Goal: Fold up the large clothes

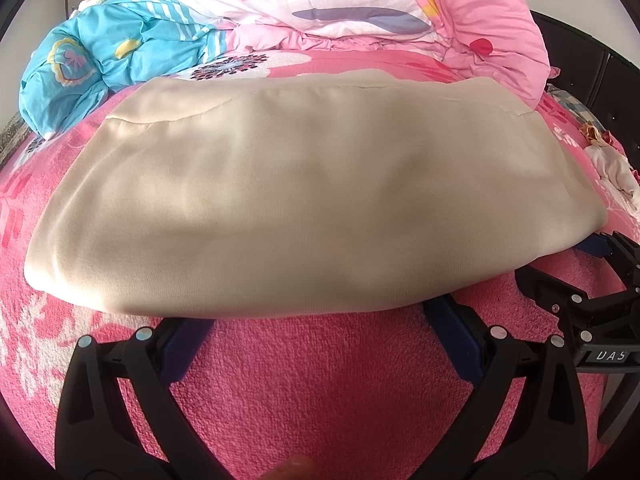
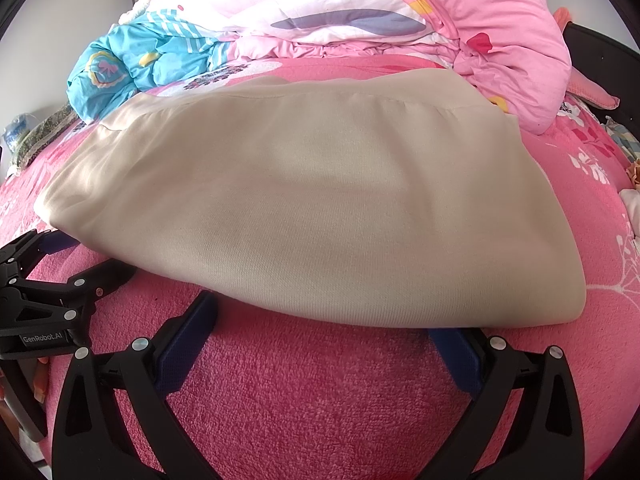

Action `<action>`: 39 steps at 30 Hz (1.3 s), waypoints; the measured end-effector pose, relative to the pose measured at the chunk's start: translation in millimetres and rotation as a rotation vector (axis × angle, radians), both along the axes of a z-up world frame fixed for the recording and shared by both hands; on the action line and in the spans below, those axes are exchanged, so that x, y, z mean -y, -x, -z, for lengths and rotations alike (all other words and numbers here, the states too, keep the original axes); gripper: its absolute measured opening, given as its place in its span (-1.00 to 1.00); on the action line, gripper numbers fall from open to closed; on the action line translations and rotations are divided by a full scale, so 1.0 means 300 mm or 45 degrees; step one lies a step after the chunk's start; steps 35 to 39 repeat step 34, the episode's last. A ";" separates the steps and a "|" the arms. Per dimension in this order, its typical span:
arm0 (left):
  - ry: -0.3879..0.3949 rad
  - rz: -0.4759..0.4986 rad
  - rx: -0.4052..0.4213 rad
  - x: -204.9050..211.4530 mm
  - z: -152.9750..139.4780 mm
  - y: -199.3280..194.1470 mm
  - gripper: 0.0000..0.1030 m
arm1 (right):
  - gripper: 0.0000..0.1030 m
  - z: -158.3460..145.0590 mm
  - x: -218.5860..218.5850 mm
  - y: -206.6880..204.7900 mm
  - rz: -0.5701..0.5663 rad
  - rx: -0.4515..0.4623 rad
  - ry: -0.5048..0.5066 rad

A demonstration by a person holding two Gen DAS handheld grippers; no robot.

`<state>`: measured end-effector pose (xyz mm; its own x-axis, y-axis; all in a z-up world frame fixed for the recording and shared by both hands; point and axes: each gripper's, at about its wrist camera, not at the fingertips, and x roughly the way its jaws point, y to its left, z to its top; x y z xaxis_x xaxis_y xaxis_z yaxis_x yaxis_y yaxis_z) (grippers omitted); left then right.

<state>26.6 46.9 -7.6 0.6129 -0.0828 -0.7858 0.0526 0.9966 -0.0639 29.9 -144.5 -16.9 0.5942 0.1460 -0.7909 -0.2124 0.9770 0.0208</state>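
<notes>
With both the left gripper [image 1: 316, 320] and right gripper [image 2: 320, 320] spread wide, slide them evenly under the beige garment [image 1: 304, 200] toward twelve o'clock

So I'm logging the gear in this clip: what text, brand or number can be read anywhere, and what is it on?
"GenRobot.AI": on the black body of the left gripper, seen from the right wrist view.
"DAS": on the black body of the right gripper, seen from the left wrist view; the label runs on out of sight.
No readable text on the beige garment or the bedding.
</notes>
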 end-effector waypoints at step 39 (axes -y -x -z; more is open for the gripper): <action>-0.022 -0.006 0.000 -0.002 0.000 0.008 0.88 | 0.90 -0.003 0.000 -0.002 0.002 -0.019 0.004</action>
